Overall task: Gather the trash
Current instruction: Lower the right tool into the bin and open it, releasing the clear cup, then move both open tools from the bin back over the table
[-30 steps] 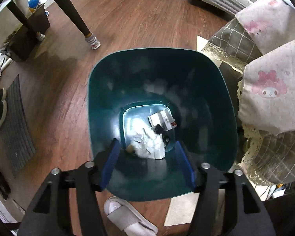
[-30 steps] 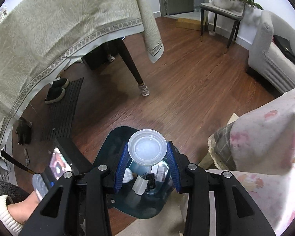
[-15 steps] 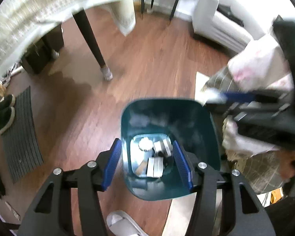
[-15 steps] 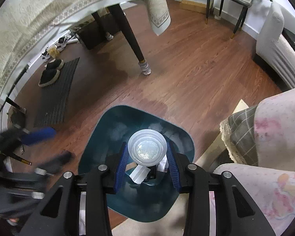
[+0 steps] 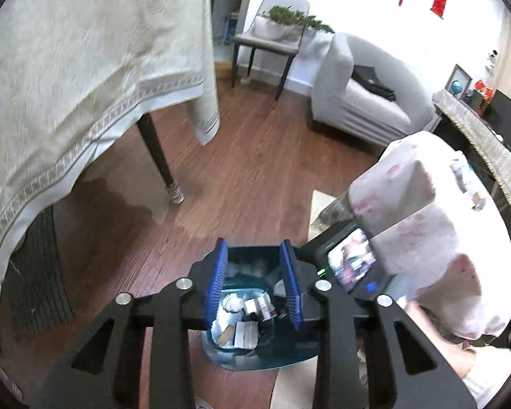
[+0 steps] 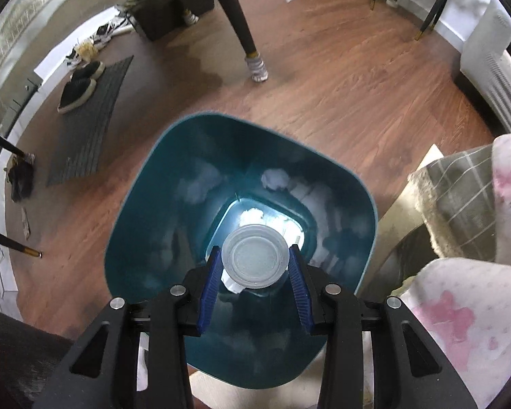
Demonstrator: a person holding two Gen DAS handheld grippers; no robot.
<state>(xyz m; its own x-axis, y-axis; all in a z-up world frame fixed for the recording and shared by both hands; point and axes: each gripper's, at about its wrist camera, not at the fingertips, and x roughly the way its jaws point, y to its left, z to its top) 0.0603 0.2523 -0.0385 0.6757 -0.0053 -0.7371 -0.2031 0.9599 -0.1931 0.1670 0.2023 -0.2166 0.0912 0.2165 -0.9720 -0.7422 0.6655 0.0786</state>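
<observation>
A: Cup [image 6: 254, 256], clear plastic with a lid on, sits clamped between the blue pads [image 6: 210, 283] of the right gripper [image 6: 254, 284], lid facing the camera.

B: Where is it relative to the bin?

A: Directly over the mouth of the teal trash bin [image 6: 146, 238], which fills the centre of the right wrist view. White crumpled paper [image 6: 252, 216] shows on the bin floor at 12 o'clock from the cup.

B: And the left gripper [image 5: 255, 289]?

A: Its fingers stand parted with nothing between them. Through the gap the same trash bin [image 5: 255, 358] appears smaller, with small boxes and wrappers [image 5: 245, 320] at the bottom.

B: Surroundings?

A: Wooden floor [image 6: 340, 78] all around. In the right wrist view a dark table leg [image 6: 238, 17] stands at 12 o'clock, black slippers [image 6: 80, 87] on a grey mat [image 6: 88, 129] at 10 o'clock, and a pink-printed cloth [image 6: 460, 313] at 4 o'clock. The left wrist view has a cream tablecloth [image 5: 68, 85] at 10 o'clock and a grey sofa [image 5: 354, 102] at 1 o'clock.
</observation>
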